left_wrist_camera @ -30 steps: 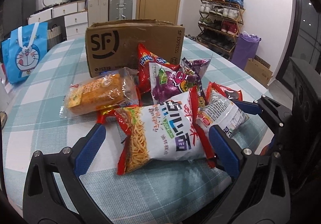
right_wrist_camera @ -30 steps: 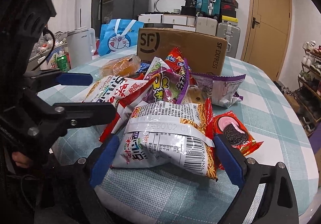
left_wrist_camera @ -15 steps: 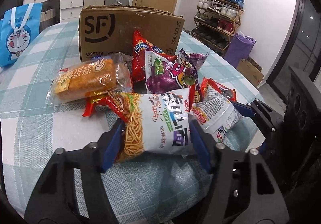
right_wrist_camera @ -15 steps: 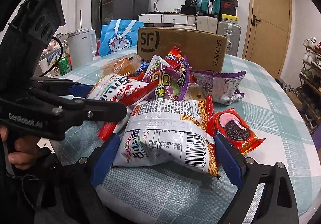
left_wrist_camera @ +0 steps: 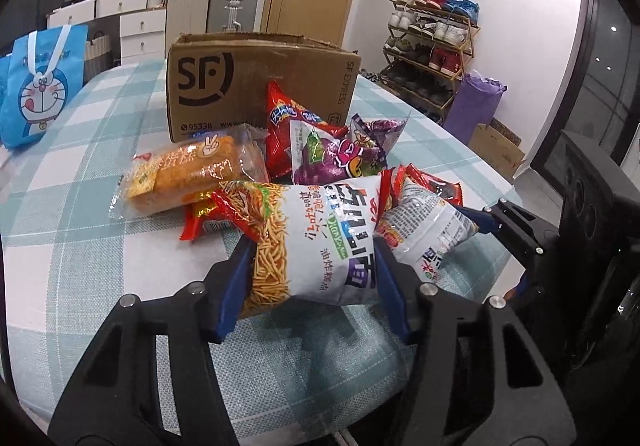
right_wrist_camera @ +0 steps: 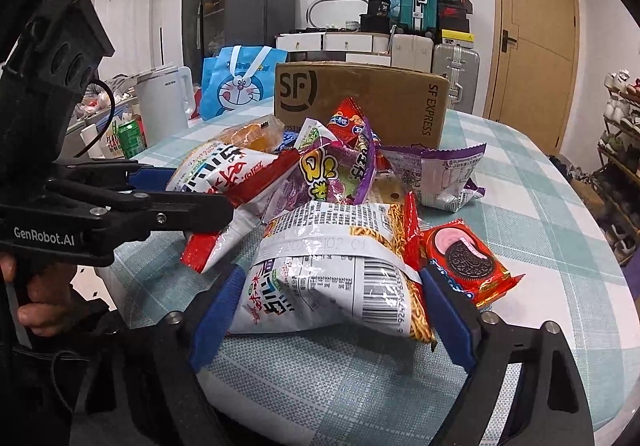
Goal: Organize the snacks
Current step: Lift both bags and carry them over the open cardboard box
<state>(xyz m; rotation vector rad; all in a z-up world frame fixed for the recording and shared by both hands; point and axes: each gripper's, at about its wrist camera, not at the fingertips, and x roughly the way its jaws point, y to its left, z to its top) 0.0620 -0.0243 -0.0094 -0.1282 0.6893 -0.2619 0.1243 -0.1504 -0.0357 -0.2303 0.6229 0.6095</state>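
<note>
2 noodle snack bags, 1 per gripper, at the near edge of a snack pile on a checked tablecloth (left_wrist_camera: 80, 166). Left gripper (left_wrist_camera: 312, 270) just closing, blue pads pressed into both sides of the front-facing noodle bag (left_wrist_camera: 320, 238), which bulges between them, far end reaching back toward the pile. Right gripper (right_wrist_camera: 332, 310) also just closing, pads (right_wrist_camera: 216, 310) against both edges of the back-facing noodle bag (right_wrist_camera: 332, 270) (barcode side up), crinkled film pinched between them. Seen from the right wrist view: left gripper's black frame and a hand (right_wrist_camera: 36, 294) at far left, its bag (right_wrist_camera: 224, 174) poking out past the jaws toward the pile. Just right of the right gripper's bag, touching its red seam, a red cookie packet (right_wrist_camera: 464, 258) flat on the cloth. Behind both bags: purple snack bag (left_wrist_camera: 340, 158), red chip bag (left_wrist_camera: 284, 126), clear-wrapped orange cake (left_wrist_camera: 188, 174) to the left, silver-purple pouch (right_wrist_camera: 436, 174) to the right. Farther back, an open SF cardboard box (left_wrist_camera: 256, 86) standing upright, pile leaning near its front wall. Blue cartoon tote (left_wrist_camera: 40, 86) well apart at the table's far left.
</note>
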